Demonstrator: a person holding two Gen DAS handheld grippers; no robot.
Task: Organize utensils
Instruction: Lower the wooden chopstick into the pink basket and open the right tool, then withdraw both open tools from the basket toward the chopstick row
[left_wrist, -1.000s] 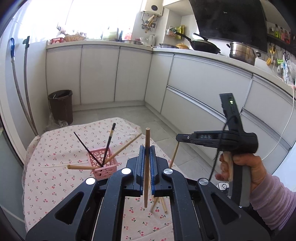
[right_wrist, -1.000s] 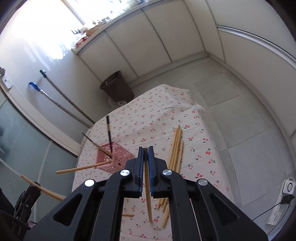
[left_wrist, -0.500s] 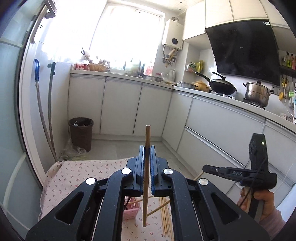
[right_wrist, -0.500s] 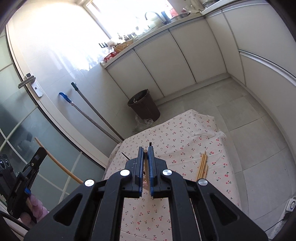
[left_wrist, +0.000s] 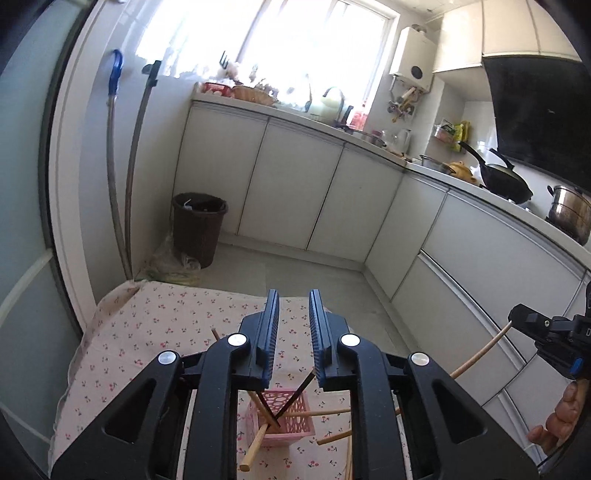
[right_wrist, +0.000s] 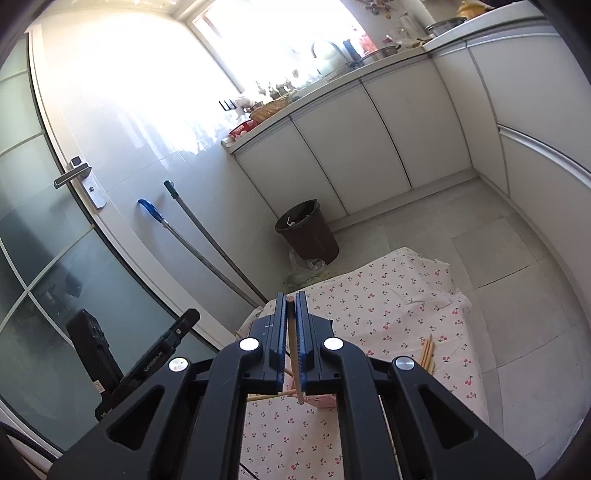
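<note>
My left gripper (left_wrist: 292, 341) hangs wide and empty above the basket (left_wrist: 282, 419), while my right gripper (right_wrist: 291, 345) pinches a chopstick (right_wrist: 294, 354) upright, ready to drop in.

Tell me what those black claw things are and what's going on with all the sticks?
They are grabber tools; a person holds one in each hand, each carrying a camera. One picture looks along the left gripper, which is open and empty. The other looks along the right gripper, pinching a wooden chopstick. Below is a table with a cherry-print cloth. On it stands a pink basket with chopsticks poking out, and more loose chopsticks lie nearby.
</note>
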